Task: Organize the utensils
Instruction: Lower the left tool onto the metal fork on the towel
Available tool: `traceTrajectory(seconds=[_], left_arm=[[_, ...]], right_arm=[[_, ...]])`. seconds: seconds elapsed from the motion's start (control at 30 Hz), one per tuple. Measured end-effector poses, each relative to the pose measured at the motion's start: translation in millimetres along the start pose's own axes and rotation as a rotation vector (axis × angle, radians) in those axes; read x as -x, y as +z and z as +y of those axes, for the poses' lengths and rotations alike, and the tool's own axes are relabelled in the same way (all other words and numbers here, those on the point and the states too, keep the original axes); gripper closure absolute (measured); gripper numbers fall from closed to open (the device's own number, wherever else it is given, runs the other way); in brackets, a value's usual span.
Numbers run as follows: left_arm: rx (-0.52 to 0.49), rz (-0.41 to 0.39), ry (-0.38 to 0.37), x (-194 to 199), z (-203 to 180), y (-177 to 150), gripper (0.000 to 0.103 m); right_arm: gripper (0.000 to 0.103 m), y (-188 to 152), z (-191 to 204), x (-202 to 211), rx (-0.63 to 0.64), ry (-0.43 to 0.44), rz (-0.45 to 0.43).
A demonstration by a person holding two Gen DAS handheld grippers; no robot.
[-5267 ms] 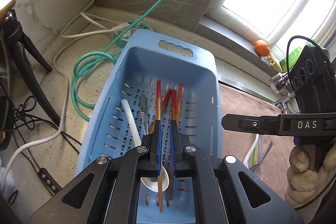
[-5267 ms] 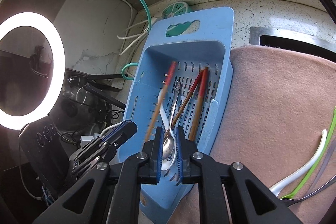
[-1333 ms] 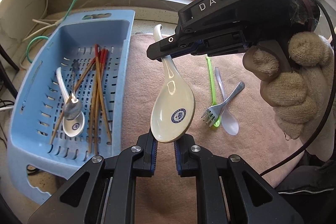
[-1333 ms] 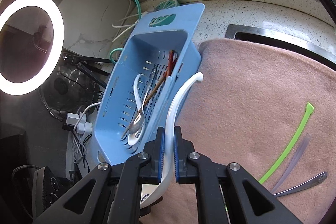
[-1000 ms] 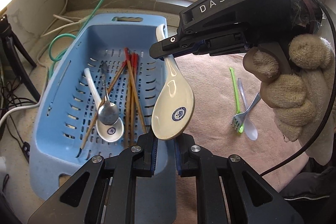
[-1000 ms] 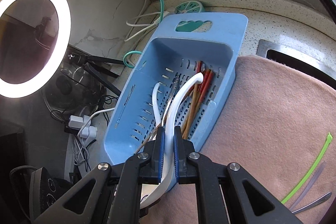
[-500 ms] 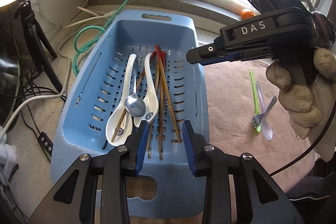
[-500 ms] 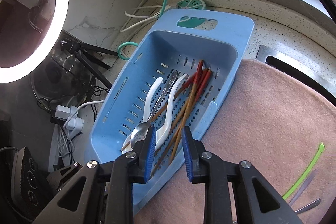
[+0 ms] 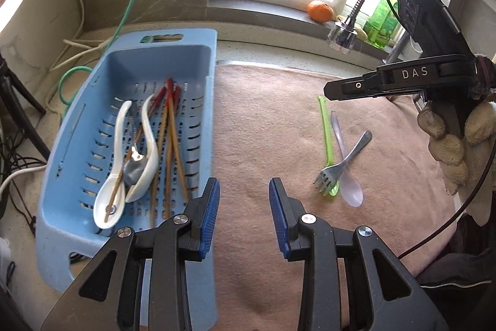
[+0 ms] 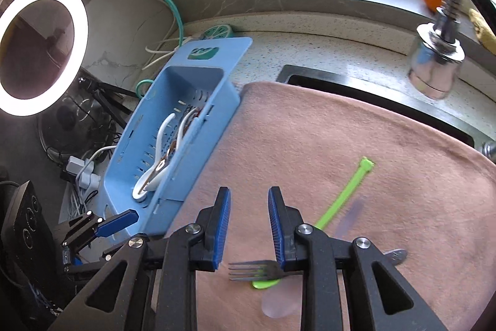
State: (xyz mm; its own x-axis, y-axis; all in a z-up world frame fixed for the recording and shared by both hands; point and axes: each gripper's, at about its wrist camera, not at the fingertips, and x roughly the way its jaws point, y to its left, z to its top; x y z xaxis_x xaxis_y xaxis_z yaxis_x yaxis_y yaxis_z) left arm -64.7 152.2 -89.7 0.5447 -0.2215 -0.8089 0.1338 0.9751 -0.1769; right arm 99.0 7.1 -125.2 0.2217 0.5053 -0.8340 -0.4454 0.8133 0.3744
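utensils left on the pink cloth: metal fork, green fork, clear spoon. both claws, left claw and right claw, part-open and empty. next: right claw grips metal fork for blue basket.

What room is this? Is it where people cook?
Most likely a kitchen counter by a window. There is a tap over a sink edge, and a blue basket holding spoons and chopsticks.

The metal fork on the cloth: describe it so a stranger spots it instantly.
Start at the pink cloth right of the blue basket, where three utensils lie crossed. The fork is the grey metal one, tines toward the camera, lying over a green utensil and a clear spoon.
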Motion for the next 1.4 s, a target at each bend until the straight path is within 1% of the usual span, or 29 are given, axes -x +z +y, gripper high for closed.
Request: traceTrajectory(seconds=[0.13,0.3,0.43,0.57,0.73,0.83,0.93,1.03,1.13,1.27,1.37,1.4], left_arm=[[-0.064,0.029,-0.051,-15,-27,3,0.072],[-0.112,0.078,-0.108,-33,-51,3,0.072],[-0.154,0.116,-0.125,-44,-62,2,0.072],[-0.237,0.154,-0.110,-51,-70,-2,0.072],[-0.329,0.195,-0.099,-61,-74,-1,0.071],[-0.360,0.208,-0.100,-67,-76,2,0.071],[-0.369,0.215,-0.115,-74,-77,6,0.071],[-0.372,0.227,-0.129,-82,-78,10,0.071],[-0.389,0.230,-0.143,-85,-81,9,0.071],[-0.408,0.231,-0.156,-89,-86,8,0.071],[-0.414,0.226,-0.163,-89,-89,7,0.072],[-0.414,0.222,-0.163,-88,-90,7,0.075]], right_arm=[[0.080,-16,-35,21,-0.047,-0.057,-0.038],[0.080,-36,-66,32,-0.097,-0.085,-0.024],[0.080,-49,-84,31,-0.167,-0.049,0.002],[0.080,-60,-98,19,-0.270,-0.010,0.036],[0.080,-69,-107,0,-0.380,0.052,0.068],[0.080,-70,-108,-9,-0.427,0.074,0.078],[0.080,-70,-108,-16,-0.465,0.105,0.088],[0.080,-68,-105,-18,-0.484,0.107,0.082],[0.080,-69,-105,-20,-0.516,0.121,0.096],[0.080,-74,-111,-26,-0.590,0.145,0.108],[0.080,-75,-112,-29,-0.618,0.150,0.104],[0.080,-74,-111,-29,-0.621,0.148,0.103]])
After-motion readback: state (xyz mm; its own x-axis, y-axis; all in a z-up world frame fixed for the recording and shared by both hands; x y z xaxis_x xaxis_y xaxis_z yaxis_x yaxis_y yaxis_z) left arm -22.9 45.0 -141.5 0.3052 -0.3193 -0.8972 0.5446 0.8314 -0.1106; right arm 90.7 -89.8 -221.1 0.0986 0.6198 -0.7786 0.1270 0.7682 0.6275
